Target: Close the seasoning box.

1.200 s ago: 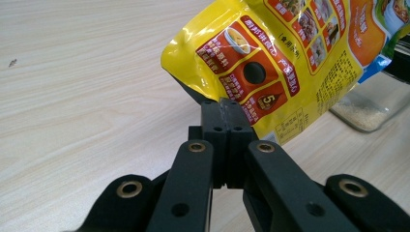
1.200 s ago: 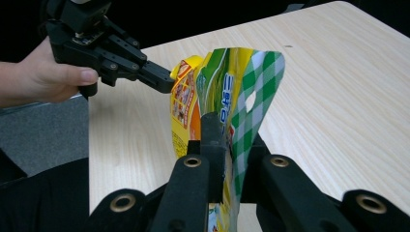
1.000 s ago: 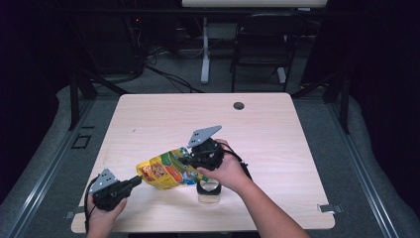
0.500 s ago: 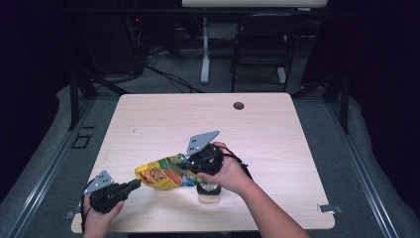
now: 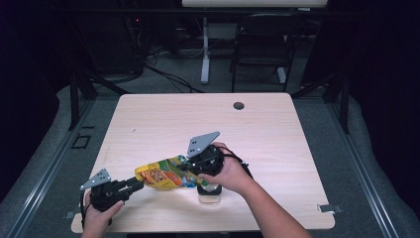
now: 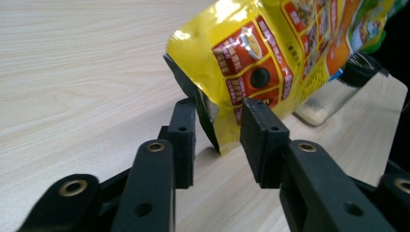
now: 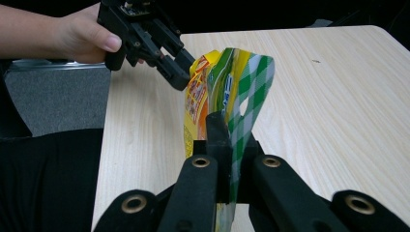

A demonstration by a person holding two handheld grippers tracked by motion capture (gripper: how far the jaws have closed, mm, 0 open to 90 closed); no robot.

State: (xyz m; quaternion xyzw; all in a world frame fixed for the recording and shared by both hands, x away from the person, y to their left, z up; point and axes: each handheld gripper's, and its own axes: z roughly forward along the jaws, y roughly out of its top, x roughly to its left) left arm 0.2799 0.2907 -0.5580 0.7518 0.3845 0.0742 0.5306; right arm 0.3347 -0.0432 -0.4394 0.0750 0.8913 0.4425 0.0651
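Note:
A yellow and green snack pouch (image 5: 161, 174) hangs slanted above the table's near edge. My right gripper (image 5: 187, 167) is shut on its green checked top end (image 7: 227, 82); the jaws (image 7: 227, 145) pinch the film flat. At the pouch's lower yellow corner (image 6: 270, 53), my left gripper (image 5: 137, 184) has just been opening. That corner sits between the parted pads (image 6: 220, 140), which do not press on it. In the right gripper view, the left gripper (image 7: 181, 67) is at the pouch's far end. A small glass jar (image 5: 209, 192) with white grains stands under the right hand.
The light wooden table (image 5: 277, 129) has a dark round hole (image 5: 238, 105) near its far edge. A chair and desk legs stand on the dark floor behind it. The jar (image 6: 333, 96) stands close behind the pouch.
The left gripper's jaws have parted from the pouch's lower corner, which they pinched before. The right gripper keeps its hold, and both hands stay nearly in place.

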